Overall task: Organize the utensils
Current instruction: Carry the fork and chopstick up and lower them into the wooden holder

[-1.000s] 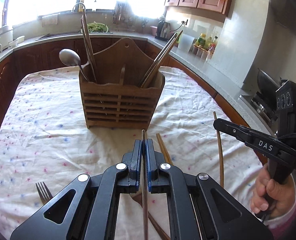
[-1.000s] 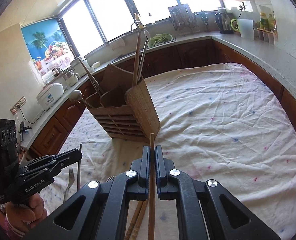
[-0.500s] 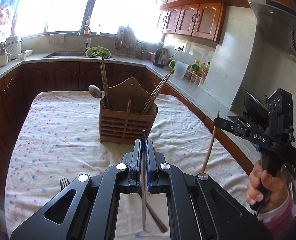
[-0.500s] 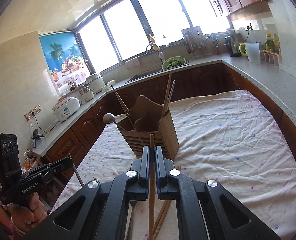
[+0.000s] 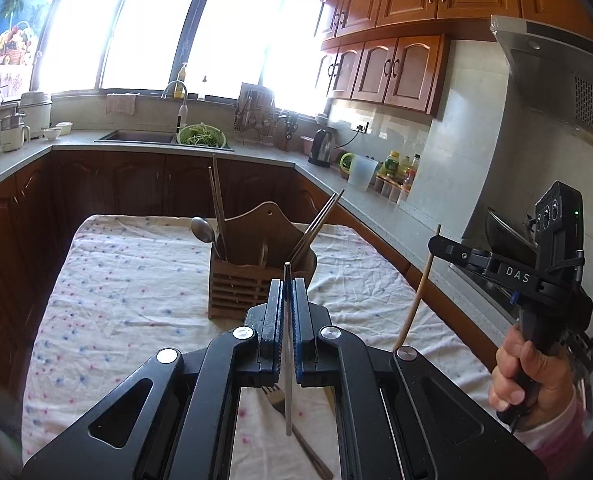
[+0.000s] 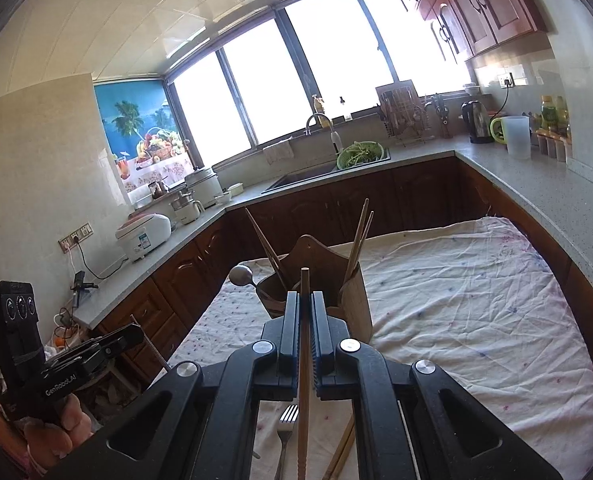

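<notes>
Ahead of your left tongs [image 5: 287, 316], clamped on a metal chopstick [image 5: 288, 380], and right tongs [image 6: 305, 320], clamped on a wooden chopstick [image 6: 304, 380], the holder [image 5: 256, 280] keeps a spoon [image 5: 201, 230] and chopsticks, while beneath them a fork [image 6: 286, 420] and more chopsticks await on the worktop [image 6: 476, 320].

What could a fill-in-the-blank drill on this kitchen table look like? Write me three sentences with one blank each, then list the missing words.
1. The left gripper is shut on a ____ chopstick.
2. The right gripper is shut on a ____ chopstick.
3. Lying on the tablecloth below the right gripper is a metal ____.

Missing words: metal; wooden; fork
</notes>
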